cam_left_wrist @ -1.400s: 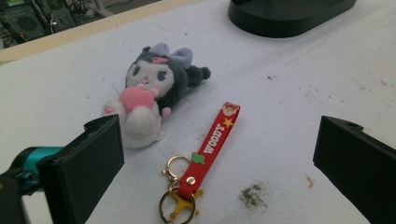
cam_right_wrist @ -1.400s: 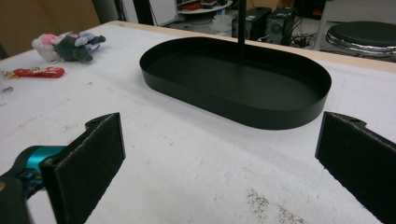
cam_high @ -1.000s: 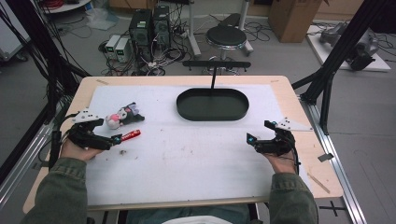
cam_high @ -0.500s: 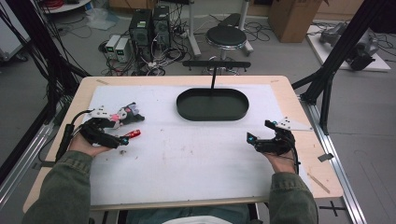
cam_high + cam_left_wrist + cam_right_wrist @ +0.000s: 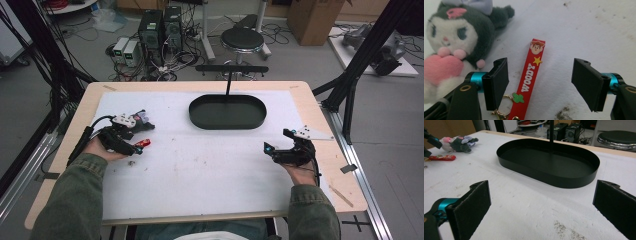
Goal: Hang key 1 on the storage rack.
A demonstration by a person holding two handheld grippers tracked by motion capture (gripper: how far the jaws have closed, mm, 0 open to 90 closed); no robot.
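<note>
Down on the white worktop (image 5: 210,175), a red "WOODY" keychain strap (image 5: 530,75) is lying flat between the jaws of the left gripper (image 5: 540,85), closer to the jaw at the left of the left gripper view than to the other. Its printed cartoon head and yellow star are pointing away from the camera, and a green cactus charm (image 5: 518,98) and a gold ring with a clasp (image 5: 504,106) are sitting at its near end, just beside that jaw. Those jaws are standing wide apart and not pressing on the strap; whether the nearer one is brushing it, I cannot tell.

Just beside the strap, a black-and-white plush doll (image 5: 454,47) with a pink heart and a lilac bow is lying on its side. In the high view it is showing as a small bundle (image 5: 141,120) just beyond the left gripper (image 5: 131,148), with the strap (image 5: 143,143) at the jaw tips.

Farther across, a black oval tray (image 5: 227,112) is sitting at the far middle of the worktop. The right gripper (image 5: 276,140) is resting near the right edge, well apart from the strap, its jaws (image 5: 541,205) spread wide with nothing between them and facing the tray (image 5: 549,173).
</note>
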